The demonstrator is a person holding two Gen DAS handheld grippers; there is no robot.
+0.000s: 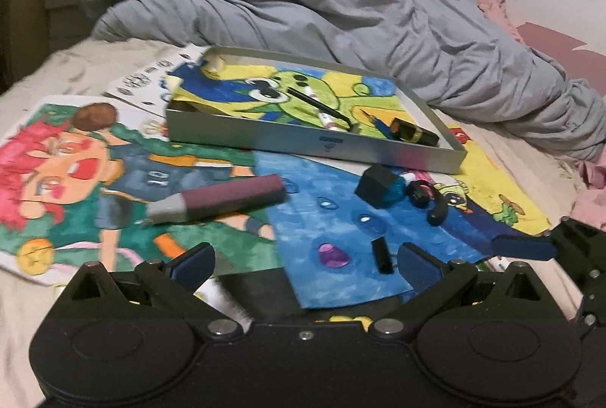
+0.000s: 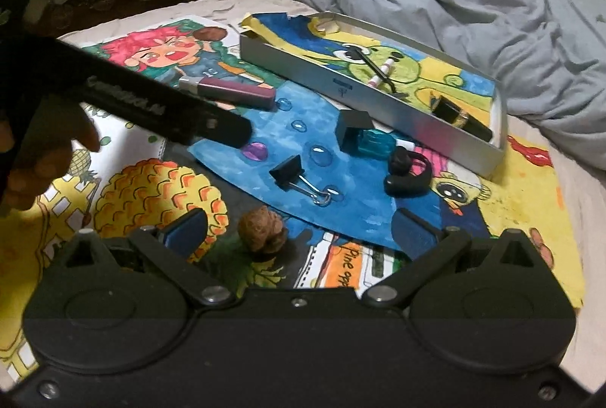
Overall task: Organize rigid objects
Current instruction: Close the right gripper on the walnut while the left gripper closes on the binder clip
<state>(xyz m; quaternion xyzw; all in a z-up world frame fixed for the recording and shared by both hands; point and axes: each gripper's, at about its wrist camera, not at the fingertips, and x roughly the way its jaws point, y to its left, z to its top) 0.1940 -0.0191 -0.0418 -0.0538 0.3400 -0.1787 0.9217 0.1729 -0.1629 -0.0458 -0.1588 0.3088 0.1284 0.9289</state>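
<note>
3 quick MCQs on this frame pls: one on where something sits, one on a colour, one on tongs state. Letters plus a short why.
1. Where does the binder clip lie?
A. in the metal tray
B. on the blue painting
C. on the grey duvet

2. What colour is the body of the big marker?
A. dark purple
B. orange
C. white

3. How do the right tongs stand?
A. shut on the walnut
B. shut on the earpiece
C. open, holding nothing

Answers:
1 B, it rests on the blue painting, outside the metal tray.
2 A, purple barrel with a grey end.
3 C, the pads stand wide apart, and the walnut sits loose between them, untouched.
</note>
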